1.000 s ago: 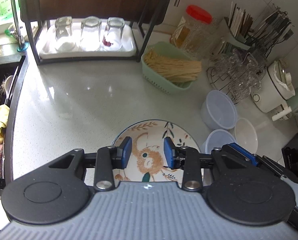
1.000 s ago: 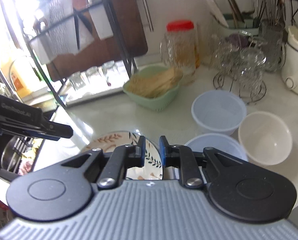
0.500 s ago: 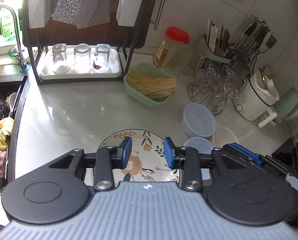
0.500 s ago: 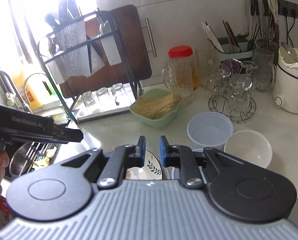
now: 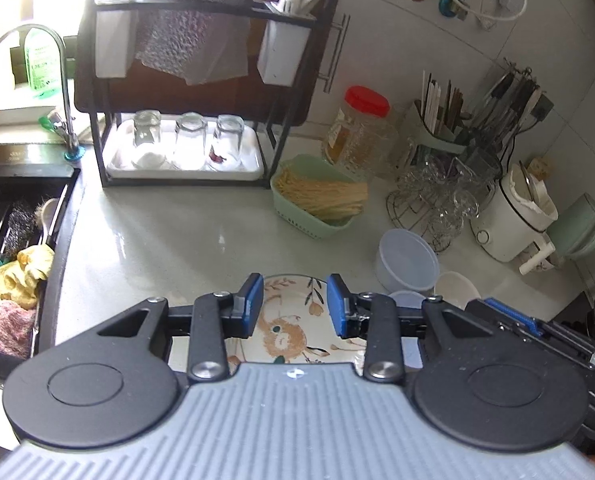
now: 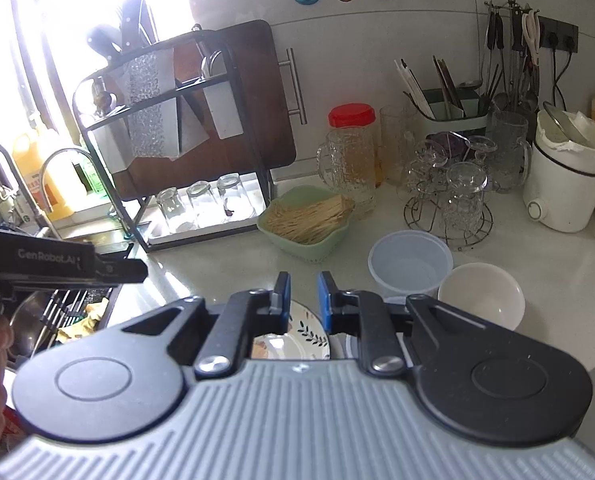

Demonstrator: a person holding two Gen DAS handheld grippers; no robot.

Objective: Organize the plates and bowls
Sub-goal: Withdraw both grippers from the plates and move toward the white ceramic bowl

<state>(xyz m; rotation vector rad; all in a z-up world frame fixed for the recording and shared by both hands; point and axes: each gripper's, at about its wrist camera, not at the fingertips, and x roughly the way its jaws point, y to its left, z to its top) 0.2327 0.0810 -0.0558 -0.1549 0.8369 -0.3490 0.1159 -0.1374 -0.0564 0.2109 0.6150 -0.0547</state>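
A patterned plate (image 5: 289, 332) with an orange animal and leaves lies flat on the counter, below my open, empty left gripper (image 5: 295, 306). It also shows in the right wrist view (image 6: 297, 334), below my right gripper (image 6: 303, 296), whose jaws stand a narrow gap apart with nothing between them. A translucent plastic bowl (image 5: 407, 258) (image 6: 409, 262) stands to the right of the plate. A white bowl (image 5: 457, 288) (image 6: 481, 294) sits beside it. Another translucent bowl (image 5: 407, 300) is partly hidden behind the left gripper's fingers.
A black dish rack (image 5: 185, 144) with three upturned glasses stands at the back. A green basket of noodles (image 5: 317, 200), a red-lidded jar (image 5: 361, 132), a wire glass stand (image 5: 433, 204) and a white cooker (image 5: 517, 216) line the right. The sink (image 5: 13, 248) is at the left.
Both grippers have risen and pulled back from the counter, so the plate and bowls look smaller and lower. The jaw gaps have not changed.
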